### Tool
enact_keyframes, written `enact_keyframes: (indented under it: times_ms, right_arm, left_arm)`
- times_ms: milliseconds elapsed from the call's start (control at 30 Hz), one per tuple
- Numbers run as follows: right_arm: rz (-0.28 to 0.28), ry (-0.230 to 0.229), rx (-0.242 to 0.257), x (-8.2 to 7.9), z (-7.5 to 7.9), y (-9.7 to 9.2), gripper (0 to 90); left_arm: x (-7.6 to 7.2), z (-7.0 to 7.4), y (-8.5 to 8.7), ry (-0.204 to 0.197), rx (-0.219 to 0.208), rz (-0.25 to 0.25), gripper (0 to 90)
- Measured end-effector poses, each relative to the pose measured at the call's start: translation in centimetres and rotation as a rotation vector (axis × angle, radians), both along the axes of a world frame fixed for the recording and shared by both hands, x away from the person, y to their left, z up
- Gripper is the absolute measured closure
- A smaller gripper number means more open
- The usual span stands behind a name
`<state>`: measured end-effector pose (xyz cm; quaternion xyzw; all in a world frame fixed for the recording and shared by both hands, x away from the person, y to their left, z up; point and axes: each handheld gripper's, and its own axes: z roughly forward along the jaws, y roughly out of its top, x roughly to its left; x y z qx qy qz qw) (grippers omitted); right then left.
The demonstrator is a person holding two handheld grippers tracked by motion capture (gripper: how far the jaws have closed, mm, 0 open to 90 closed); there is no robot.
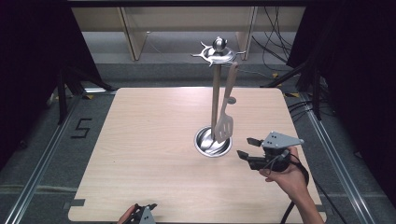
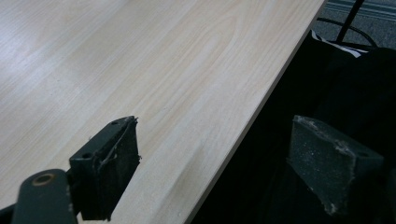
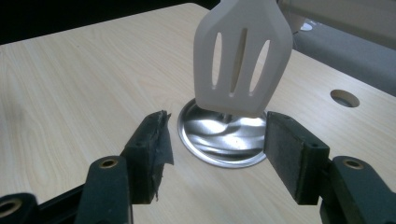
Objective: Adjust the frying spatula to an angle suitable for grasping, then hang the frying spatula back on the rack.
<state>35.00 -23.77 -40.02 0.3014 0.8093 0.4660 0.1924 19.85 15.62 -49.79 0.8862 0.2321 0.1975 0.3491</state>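
Partly cropped: left gripper (image 1: 148,206) at frame bottom, jaws apart; right gripper (image 1: 248,146) gaping, empty, near spatula (image 1: 225,122).

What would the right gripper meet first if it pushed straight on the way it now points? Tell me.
Most likely the slotted spatula, which hangs from the utensil stand straight ahead of the open right gripper. Its blade hangs just above the stand's round metal base. Depth is unclear, so the jaws might pass under and meet the base.
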Motion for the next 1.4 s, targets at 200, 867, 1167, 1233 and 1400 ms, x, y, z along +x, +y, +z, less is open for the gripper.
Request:
enact_keyframes:
  times_ms: [200,867,1167,1233,1400]
  right_arm:
    - [0.019,-0.019,-0.023,0.1,-0.2,-0.1,41.2]
    - [0.006,0.032,-0.041,-0.6,-1.7,-0.3,37.8]
    - [0.004,0.044,-0.037,-1.4,-2.0,-0.2,36.4]
    - [0.013,0.039,-0.04,-1.5,-2.1,-0.1,36.2]
    - [0.012,0.049,-0.04,-2.0,-2.3,0.2,35.7]
  left_arm:
    - [0.0,0.0,-0.1,-0.008,0.018,-0.001,15.5]
    - [-0.1,0.0,0.1,-0.018,0.017,0.008,15.5]
    - [-0.2,0.1,0.2,-0.031,0.026,0.01,15.5]
    - [-0.3,0.0,0.2,-0.023,0.01,0.008,15.5]
    - [-0.3,0.1,0.3,-0.028,0.02,0.009,15.5]
